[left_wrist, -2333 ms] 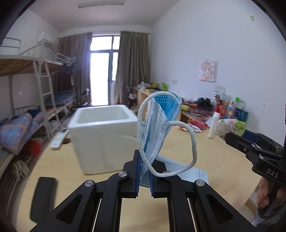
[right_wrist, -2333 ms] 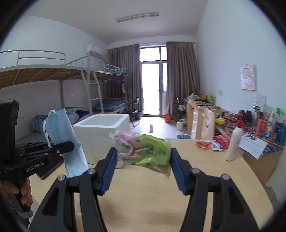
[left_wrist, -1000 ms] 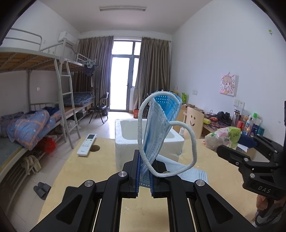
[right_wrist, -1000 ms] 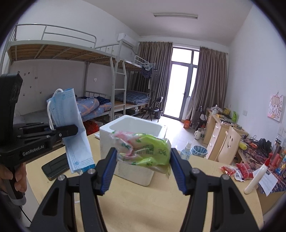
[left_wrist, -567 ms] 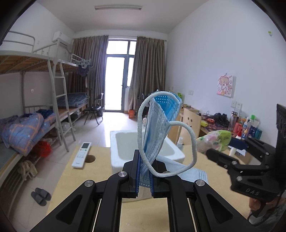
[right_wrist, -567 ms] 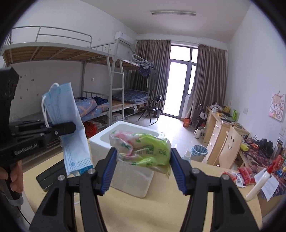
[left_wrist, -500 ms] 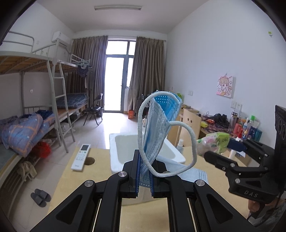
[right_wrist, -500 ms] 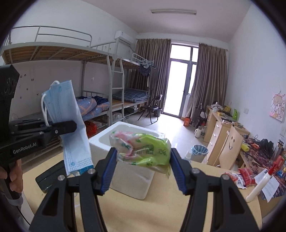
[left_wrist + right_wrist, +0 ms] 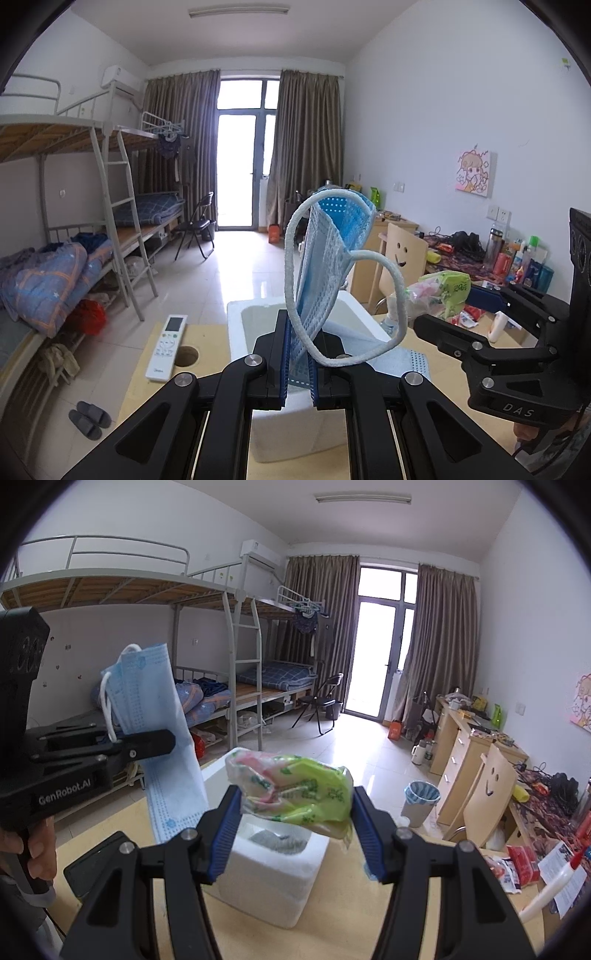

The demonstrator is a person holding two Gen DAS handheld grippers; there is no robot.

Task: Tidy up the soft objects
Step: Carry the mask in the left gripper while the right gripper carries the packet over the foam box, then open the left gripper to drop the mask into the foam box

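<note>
My left gripper [image 9: 299, 363] is shut on a blue face mask [image 9: 327, 258] with white ear loops, held upright above a white foam box [image 9: 255, 321]. My right gripper [image 9: 295, 827] is shut on a green and pink tissue pack [image 9: 295, 788], held above the same box [image 9: 273, 878]. A grey soft thing [image 9: 279, 840] lies inside the box. In the right wrist view the left gripper [image 9: 147, 744] and mask [image 9: 155, 701] are at the left. In the left wrist view the right gripper [image 9: 443, 321] and pack [image 9: 443, 288] are at the right.
The box stands on a light wooden table [image 9: 207, 354]. A white remote [image 9: 166, 347] lies left of it by a cable hole. A black flat object [image 9: 96, 860] lies at the table's left. A white bottle [image 9: 550, 890] and snack packets [image 9: 517, 860] lie at the right.
Both grippers have risen and come over the foam box, which now sits lower and closer beneath them. Both grips are unchanged.
</note>
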